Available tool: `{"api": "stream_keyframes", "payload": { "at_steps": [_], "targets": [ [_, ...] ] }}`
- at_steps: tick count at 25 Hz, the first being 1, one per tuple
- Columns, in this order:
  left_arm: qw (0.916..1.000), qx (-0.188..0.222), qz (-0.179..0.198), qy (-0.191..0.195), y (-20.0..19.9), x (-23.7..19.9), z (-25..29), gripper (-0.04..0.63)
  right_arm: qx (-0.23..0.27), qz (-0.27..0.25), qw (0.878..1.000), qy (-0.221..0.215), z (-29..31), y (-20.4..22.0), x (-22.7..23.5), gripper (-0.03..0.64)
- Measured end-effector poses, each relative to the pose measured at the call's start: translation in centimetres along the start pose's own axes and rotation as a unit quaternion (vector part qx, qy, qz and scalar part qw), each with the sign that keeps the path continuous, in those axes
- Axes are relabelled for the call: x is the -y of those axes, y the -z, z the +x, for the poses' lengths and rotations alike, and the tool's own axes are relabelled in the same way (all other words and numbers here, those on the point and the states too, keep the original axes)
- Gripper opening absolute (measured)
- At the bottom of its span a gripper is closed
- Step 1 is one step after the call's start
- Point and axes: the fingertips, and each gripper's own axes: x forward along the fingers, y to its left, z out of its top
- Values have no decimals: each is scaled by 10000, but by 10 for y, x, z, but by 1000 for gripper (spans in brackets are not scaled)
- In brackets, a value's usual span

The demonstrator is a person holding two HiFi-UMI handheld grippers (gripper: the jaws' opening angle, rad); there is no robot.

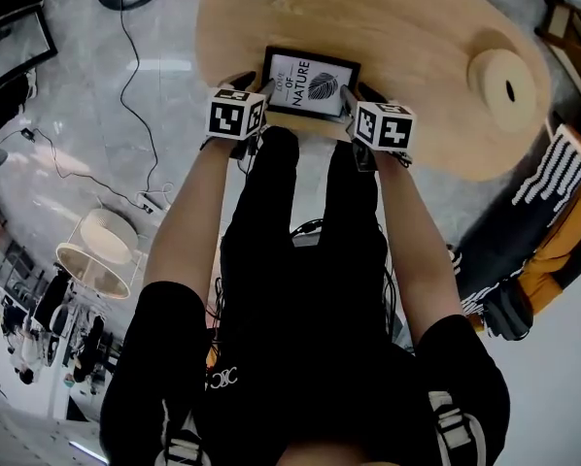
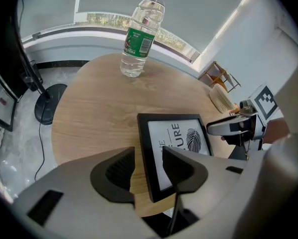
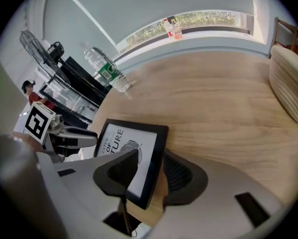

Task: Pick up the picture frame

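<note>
Head view: picture frame (image 1: 310, 83) lies flat at the near edge of the table (image 1: 417, 56), left gripper (image 1: 267, 89) at its left side, right gripper (image 1: 350, 101) at its right.
Left gripper view: jaws wide, straddling the left border, a gap showing.
Right gripper view: jaws wide, astride the right border.

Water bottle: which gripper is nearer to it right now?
Left. The left gripper straddles the picture frame's left edge, on the side where the water bottle stands; the right gripper straddles the frame's right edge, farther from it.
</note>
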Motion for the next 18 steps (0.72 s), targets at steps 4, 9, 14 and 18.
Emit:
{"api": "stream_keyframes", "payload": {
  "at_steps": [4, 9, 14, 18],
  "targets": [
    [9999, -32, -4, -95, 1, -9, 14, 173, -171, 34, 9998, 133, 18, 14, 5, 167],
    [9998, -114, 54, -173, 5, -10, 16, 149, -291, -237, 9983, 446, 22, 21, 6, 143],
    [9991, -308, -36, -291, 15, 2, 5, 94, -618, -203, 9956, 668, 8, 26, 2, 106],
    [9994, -144, -142, -287, 19, 25, -32, 91, -613, -31, 9964, 594, -28, 36, -14, 104]
  ]
}}
